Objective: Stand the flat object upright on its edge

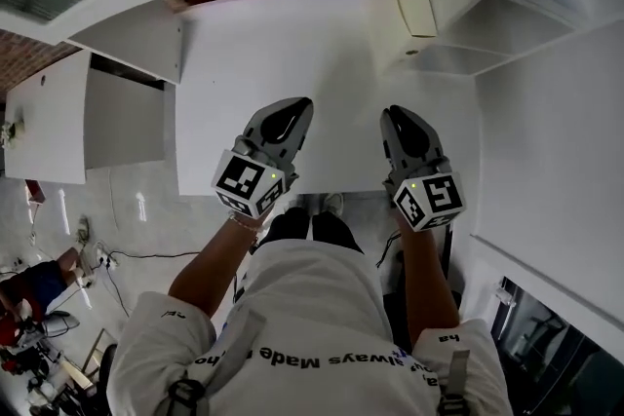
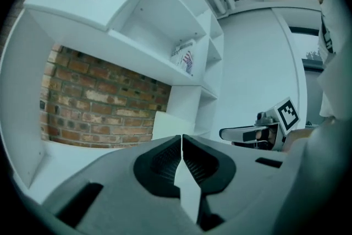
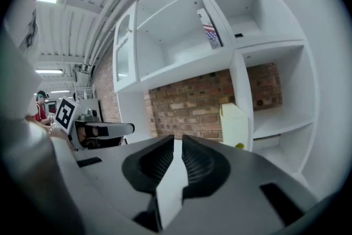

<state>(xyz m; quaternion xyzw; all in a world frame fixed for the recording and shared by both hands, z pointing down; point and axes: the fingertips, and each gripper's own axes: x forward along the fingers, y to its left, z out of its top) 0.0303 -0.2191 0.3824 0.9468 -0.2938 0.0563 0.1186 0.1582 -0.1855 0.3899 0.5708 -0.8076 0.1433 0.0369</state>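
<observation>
1. Nearest in the head view, behind both claws, is the person's white shirt. Two bare forearms reach forward from it.
2. A marker cube sits at the rear of each gripper, the left cube and the right cube.
3. The left claw points ahead. The left gripper view shows its jaws together with the tips touching and nothing between them.
4. The right claw is beside the left one and apart from it, pointing the same way. The right gripper view shows its jaws together except for a thin slit, and nothing is in that slit.
5. Both claws are over the near part of the white counter, whose near edge lies under the cubes.
6. The board, a cream flat panel with rounded corners, is ahead of the right claw and slightly to its right. It is at the far end of the counter, well apart from both claws. It stands upright on its edge against a white upright of the shelf.
7. The shelf rises beyond and above the claws. A thin pack with a striped print stands in an upper compartment, higher than the board.
8. Farthest ahead, past the counter's far edge, is a brick wall.
</observation>
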